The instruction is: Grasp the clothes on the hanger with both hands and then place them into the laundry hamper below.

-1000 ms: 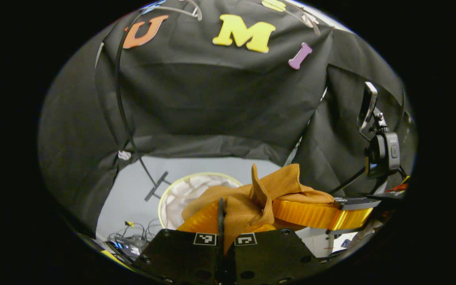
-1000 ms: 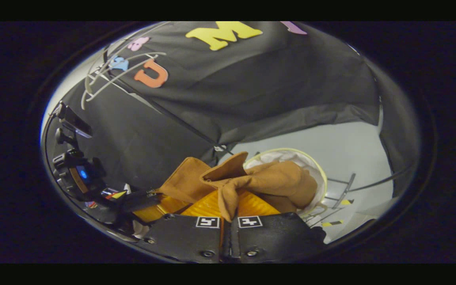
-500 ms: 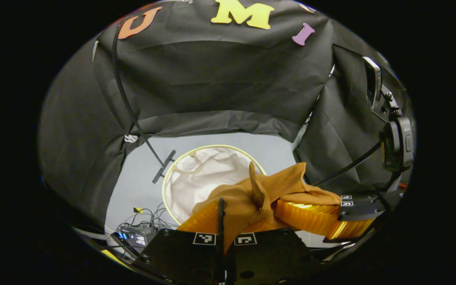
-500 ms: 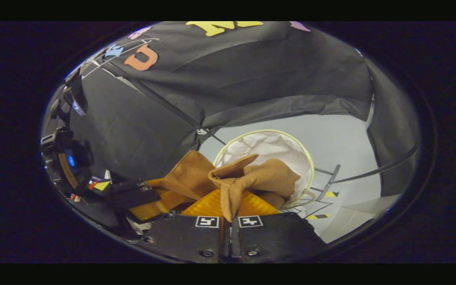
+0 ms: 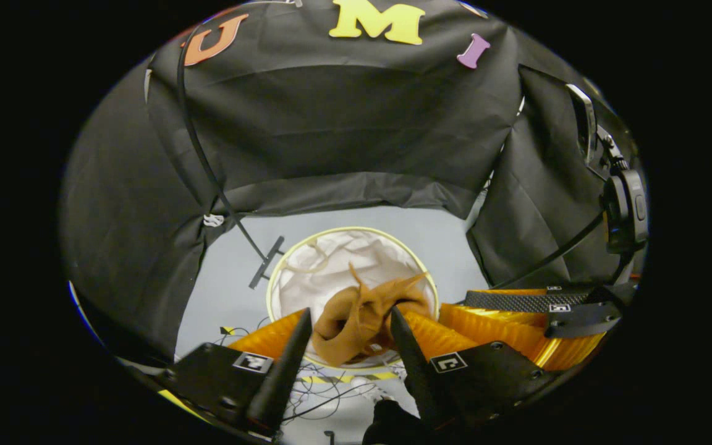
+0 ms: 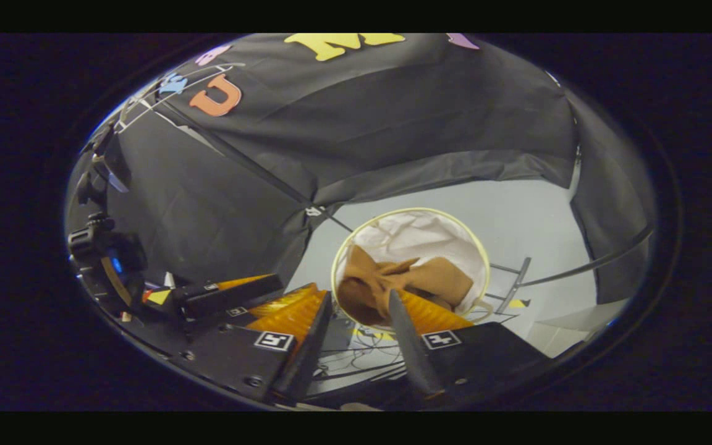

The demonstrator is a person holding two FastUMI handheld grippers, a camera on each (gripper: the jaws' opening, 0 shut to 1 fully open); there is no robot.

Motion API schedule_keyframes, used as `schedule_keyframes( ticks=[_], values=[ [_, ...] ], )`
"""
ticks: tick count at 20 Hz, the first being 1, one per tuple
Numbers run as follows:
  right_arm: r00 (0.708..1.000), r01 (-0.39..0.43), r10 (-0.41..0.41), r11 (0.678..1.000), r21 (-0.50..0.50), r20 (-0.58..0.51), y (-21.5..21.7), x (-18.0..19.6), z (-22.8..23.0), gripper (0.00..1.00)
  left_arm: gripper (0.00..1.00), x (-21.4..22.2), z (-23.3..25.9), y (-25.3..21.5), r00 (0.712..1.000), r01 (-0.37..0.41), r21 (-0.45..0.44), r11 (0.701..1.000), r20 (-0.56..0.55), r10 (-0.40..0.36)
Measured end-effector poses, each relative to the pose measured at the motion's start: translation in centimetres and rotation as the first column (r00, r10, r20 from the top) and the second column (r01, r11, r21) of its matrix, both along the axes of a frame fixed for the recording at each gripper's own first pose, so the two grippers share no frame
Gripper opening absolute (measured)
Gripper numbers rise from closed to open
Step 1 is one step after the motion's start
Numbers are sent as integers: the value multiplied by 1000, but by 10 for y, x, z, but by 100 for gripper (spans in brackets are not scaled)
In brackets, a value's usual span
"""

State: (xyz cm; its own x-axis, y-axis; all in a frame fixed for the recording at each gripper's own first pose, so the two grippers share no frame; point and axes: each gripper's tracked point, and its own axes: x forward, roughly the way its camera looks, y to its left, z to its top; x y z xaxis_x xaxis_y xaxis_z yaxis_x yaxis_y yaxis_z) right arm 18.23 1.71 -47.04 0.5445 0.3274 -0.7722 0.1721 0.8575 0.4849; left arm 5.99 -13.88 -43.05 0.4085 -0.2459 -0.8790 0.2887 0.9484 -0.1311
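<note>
Brown garment point(image 5: 359, 321) lies in hamper point(image 5: 306, 244) (crumpled); left hand-held gripper point(image 5: 348, 318) gapes above.

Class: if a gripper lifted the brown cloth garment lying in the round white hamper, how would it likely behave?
The brown cloth garment lies crumpled in folds, so it is probably floppy and would drape. It likely weighs little: the round white hamper's soft lining looks barely pressed. It seems unlikely to roll.

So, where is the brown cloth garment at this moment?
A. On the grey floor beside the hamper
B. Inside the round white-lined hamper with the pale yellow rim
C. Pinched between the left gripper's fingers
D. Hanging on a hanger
B: the brown cloth garment lies crumpled within the round hamper, and both the left gripper and the right gripper stand open, apart from it.
</note>
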Motion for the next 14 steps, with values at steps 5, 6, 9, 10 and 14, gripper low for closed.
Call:
schedule_keyframes(
  ticks=[5,6,9,10,14],
  values=[
    [1000,11,-11,999,-50,7,-5,-1,-4,89,83,-5,-8,12,999,-33,-12,999,-27,33],
    [1000,8,-8,998,-65,8,-6,-1,-4,89,88,-5,-9,13,999,-34,-14,999,-29,34],
    [1000,-14,16,994,-109,21,-8,2,2,90,92,-5,-5,17,999,-30,9,1000,-14,30],
    [999,-20,25,992,-124,33,-9,2,8,89,93,-2,-1,19,999,-36,20,999,-3,36],
    [990,-48,73,978,-205,119,-12,15,47,90,93,24,35,37,990,-70,44,997,125,64]
  ],
)
